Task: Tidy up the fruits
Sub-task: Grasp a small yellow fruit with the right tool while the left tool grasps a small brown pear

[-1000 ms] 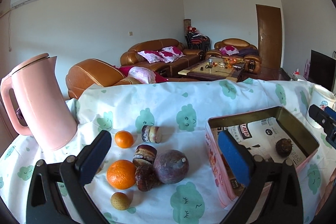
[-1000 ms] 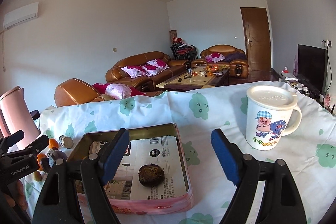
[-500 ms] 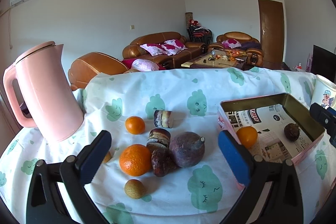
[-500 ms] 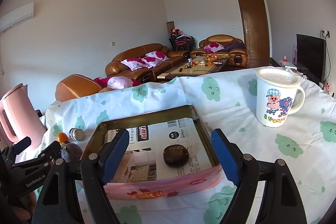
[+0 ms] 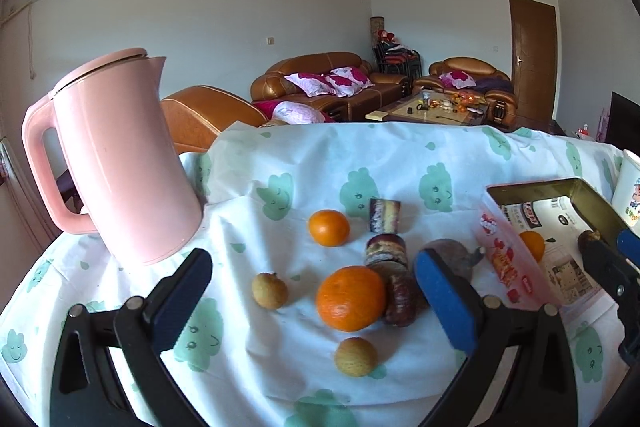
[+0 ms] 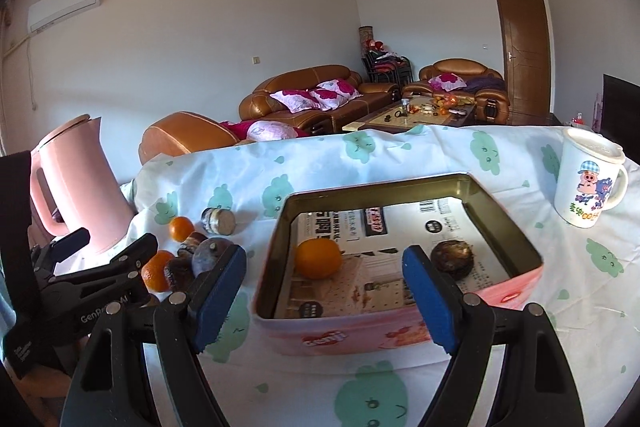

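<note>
Left gripper point(image 5: 312, 293) hovers level over the loose fruit, fingers spread, empty. Right gripper point(image 6: 324, 291) faces the pink tin point(image 6: 400, 331), fingers apart, empty; an orange point(image 6: 318, 258) sits inside the tin.

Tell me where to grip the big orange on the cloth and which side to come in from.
Grip the big orange across its middle, coming from above with the left gripper, jaws fore and aft. A dark fruit seems to press against its right side, so a sideways pinch probably has no room; front, back and left look free.
</note>
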Action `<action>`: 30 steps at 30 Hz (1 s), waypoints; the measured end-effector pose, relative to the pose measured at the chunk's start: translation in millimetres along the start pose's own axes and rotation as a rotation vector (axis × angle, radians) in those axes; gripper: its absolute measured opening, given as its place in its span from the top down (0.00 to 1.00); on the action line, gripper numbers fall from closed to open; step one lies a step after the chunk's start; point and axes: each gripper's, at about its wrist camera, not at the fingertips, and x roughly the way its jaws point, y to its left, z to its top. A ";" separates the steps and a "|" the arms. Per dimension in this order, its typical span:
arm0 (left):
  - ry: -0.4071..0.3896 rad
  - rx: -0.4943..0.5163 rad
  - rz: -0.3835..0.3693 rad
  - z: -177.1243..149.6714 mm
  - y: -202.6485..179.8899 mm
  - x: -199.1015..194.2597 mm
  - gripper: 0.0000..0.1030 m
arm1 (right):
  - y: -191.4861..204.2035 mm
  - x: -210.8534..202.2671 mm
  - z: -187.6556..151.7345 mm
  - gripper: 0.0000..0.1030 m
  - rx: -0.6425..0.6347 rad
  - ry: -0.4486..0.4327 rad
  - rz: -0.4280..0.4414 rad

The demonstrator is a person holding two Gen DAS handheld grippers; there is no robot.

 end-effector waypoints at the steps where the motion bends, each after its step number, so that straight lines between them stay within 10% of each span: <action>1: 0.005 -0.010 0.017 0.5 8.9 2.6 0.00 | 6.4 1.0 -0.7 0.21 -0.012 0.004 0.009; 16: 0.093 -0.162 0.157 0.2 115.7 30.4 0.00 | 108.3 40.3 -19.1 0.21 -0.185 0.207 0.195; 30: 0.118 -0.081 0.106 -1.3 103.1 34.5 0.00 | 148.5 82.7 -34.9 0.68 -0.241 0.422 0.241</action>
